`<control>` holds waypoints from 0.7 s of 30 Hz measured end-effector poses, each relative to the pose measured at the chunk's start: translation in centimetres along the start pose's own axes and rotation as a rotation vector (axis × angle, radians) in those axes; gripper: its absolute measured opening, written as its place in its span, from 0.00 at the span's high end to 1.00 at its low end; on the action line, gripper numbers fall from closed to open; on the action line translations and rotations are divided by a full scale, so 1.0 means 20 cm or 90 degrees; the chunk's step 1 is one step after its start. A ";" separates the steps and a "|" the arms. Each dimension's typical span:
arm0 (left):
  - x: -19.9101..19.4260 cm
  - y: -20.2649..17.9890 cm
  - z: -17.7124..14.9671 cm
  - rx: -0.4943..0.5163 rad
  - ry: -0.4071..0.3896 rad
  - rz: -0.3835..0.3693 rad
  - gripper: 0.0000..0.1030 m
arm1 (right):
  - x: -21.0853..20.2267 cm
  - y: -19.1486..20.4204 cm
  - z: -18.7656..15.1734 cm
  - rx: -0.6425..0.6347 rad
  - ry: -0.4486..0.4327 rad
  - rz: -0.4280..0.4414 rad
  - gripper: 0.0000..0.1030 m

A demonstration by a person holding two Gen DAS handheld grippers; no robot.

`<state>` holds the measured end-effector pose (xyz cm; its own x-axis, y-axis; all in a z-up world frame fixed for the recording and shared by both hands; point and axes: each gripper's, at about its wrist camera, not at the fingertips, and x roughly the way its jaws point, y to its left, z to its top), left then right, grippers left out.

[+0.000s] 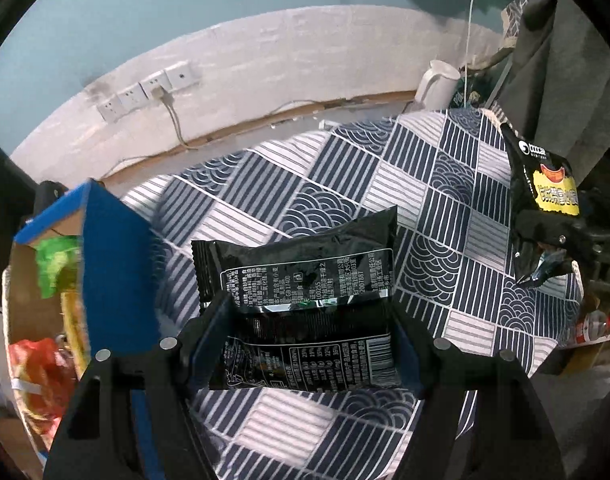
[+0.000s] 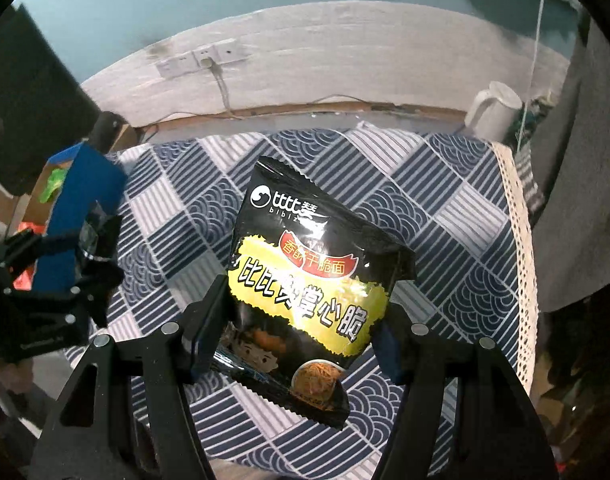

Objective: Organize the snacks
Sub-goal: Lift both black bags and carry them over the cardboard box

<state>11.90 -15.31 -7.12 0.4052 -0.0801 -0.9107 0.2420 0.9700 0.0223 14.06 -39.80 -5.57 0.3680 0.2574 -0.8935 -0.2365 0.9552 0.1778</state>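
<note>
Blue box (image 1: pixel 117 264) walls the tablecloth (image 1: pixel 345 168) on the left.

My left gripper (image 1: pixel 309 336) points toward twelve o'clock, both fingers closed onto the sides of a black packet (image 1: pixel 301 280) held level. My right gripper (image 2: pixel 297 320) aims the same way, fingers pressed on a black-and-yellow packet (image 2: pixel 305 280). In its view, the left sits at nine o'clock.

Left tool (image 1: pixel 311 340) clamping black snack packet (image 1: pixel 301 276) (back side up), blue box (image 1: pixel 117 264) beside, patterned tablecloth (image 1: pixel 445 184) beneath.
</note>
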 end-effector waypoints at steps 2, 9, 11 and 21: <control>-0.06 0.04 -0.01 0.004 -0.013 0.007 0.28 | -0.03 0.05 0.00 -0.017 -0.007 0.000 0.37; -0.19 0.15 -0.08 0.009 -0.042 0.021 0.28 | -0.11 0.18 0.02 -0.060 -0.024 0.005 0.37; -0.23 0.19 -0.10 0.009 -0.050 0.025 0.27 | -0.13 0.23 0.03 -0.070 -0.029 0.010 0.37; -0.32 0.42 -0.23 -0.021 -0.068 0.044 0.27 | -0.15 0.43 0.08 -0.103 -0.039 0.036 0.37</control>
<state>7.25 -5.61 -3.01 0.5120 -0.0357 -0.8583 0.1817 0.9810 0.0675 12.30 -32.15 -0.78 0.4023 0.3230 -0.8566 -0.3979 0.9044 0.1541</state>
